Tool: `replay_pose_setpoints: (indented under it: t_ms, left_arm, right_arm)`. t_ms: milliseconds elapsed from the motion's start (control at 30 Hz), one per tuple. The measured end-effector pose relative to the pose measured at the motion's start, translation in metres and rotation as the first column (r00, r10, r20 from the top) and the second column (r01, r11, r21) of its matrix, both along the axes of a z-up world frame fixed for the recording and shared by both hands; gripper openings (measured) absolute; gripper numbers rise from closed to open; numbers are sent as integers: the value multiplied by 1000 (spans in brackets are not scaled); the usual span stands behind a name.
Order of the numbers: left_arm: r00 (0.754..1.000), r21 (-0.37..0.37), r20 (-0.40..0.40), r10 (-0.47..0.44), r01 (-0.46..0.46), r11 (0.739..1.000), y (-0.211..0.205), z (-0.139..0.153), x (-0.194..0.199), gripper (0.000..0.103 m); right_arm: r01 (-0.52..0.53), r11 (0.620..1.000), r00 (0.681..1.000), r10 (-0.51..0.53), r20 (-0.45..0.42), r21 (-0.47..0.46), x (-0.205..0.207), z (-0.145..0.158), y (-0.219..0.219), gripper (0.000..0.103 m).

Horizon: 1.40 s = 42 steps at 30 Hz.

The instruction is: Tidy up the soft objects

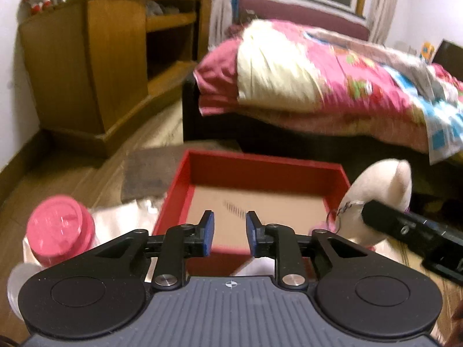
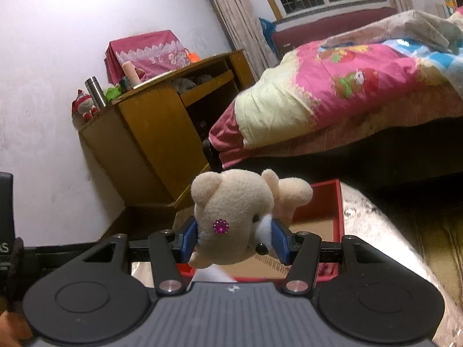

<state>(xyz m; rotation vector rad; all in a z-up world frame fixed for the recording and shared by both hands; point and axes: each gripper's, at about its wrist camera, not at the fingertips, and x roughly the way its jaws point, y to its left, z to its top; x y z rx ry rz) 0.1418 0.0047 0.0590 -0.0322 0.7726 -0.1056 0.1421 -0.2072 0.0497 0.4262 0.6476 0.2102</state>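
Note:
A cream plush bear (image 2: 234, 219) with a purple gem on its head is clamped between the blue pads of my right gripper (image 2: 234, 238), held above a red box (image 2: 327, 202) with a brown cardboard floor. In the left wrist view the same bear (image 1: 379, 196) hangs at the right beside the red box's (image 1: 260, 170) right wall, with the right gripper's black body behind it. My left gripper (image 1: 230, 231) is open and empty, hovering over the near edge of the box. A pink round soft object (image 1: 60, 228) lies at the left of the box.
A bed with a pink patterned quilt (image 1: 318, 72) stands behind the box. A wooden cabinet (image 1: 86, 66) stands at the left against the wall, with a small red plush (image 2: 84, 105) and a steel flask (image 2: 95, 91) on top. A brown mat (image 1: 150, 173) lies on the wood floor.

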Motion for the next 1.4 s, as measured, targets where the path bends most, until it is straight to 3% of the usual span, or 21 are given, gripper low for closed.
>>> replay_pose_setpoints:
  t_ms: [133, 233, 300, 467, 633, 700, 833, 867, 967, 1000, 1067, 1133, 1200, 1267, 1367, 1400]
  left_arm:
    - [994, 81, -82, -68, 75, 994, -14, -24, 1, 51]
    - [989, 121, -89, -117, 127, 984, -21, -33, 0, 66]
    - [988, 161, -84, -132, 144, 976, -25, -36, -2, 70]
    - [981, 203, -113, -156, 177, 963, -35, -50, -5, 70]
    - [982, 242, -132, -135, 164, 956, -36, -63, 2, 70]
    - [978, 242, -162, -135, 172, 955, -36, -72, 8, 73]
    - [962, 244, -225, -152, 206, 948, -44, -88, 15, 80]
    - [955, 247, -250, -160, 222, 943, -46, -91, 15, 80]
    - [954, 261, -250, -163, 229, 938, -48, -90, 7, 81]
    - [955, 258, -244, -169, 231, 938, -47, -87, 5, 84]
    - [949, 220, -246, -195, 251, 943, -47, -82, 3, 91]
    - [949, 185, -239, -205, 252, 950, -45, -77, 0, 94]
    - [949, 170, -213, -234, 272, 947, -45, -70, -6, 95]
    - [950, 151, -194, -243, 274, 950, -43, -65, -12, 97]
    - [960, 113, -133, -245, 261, 959, -34, -50, -27, 97]
    - [963, 120, -118, -243, 257, 959, -33, -45, -31, 97]
  right_arm:
    - [-43, 999, 997, 44, -65, 9, -15, -10, -1, 25]
    - [-109, 994, 983, 108, -148, -1, -40, -23, 3, 24]
    - [-166, 986, 968, 163, -191, 0, -57, -33, 9, 24]
    - [-355, 934, 901, 327, -285, -49, -91, -63, 37, 26]
    - [-377, 918, 906, 336, -257, -127, -95, -63, 43, 32]
    - [-365, 924, 907, 324, -269, -118, -91, -64, 41, 43]
    - [-310, 943, 920, 265, -288, -123, -97, -57, 35, 44]
    - [-282, 951, 932, 242, -269, -123, -104, -52, 30, 47]
    - [-162, 975, 971, 130, -199, -154, -128, -42, 12, 69]
    - [-122, 976, 979, 89, -182, -179, -135, -41, 5, 70]
    - [-48, 962, 988, 6, -154, -268, -145, -41, 0, 70]
    - [-38, 915, 993, -9, -116, -401, -153, -40, 8, 70]
    - [-12, 906, 998, -14, -58, -424, -162, -36, 9, 72]
    - [87, 912, 987, -134, -90, -401, -161, -39, 1, 74]
    - [238, 905, 943, -303, -140, -352, -154, -59, -22, 74]
    - [311, 886, 905, -386, -179, -343, -150, -68, -29, 74]
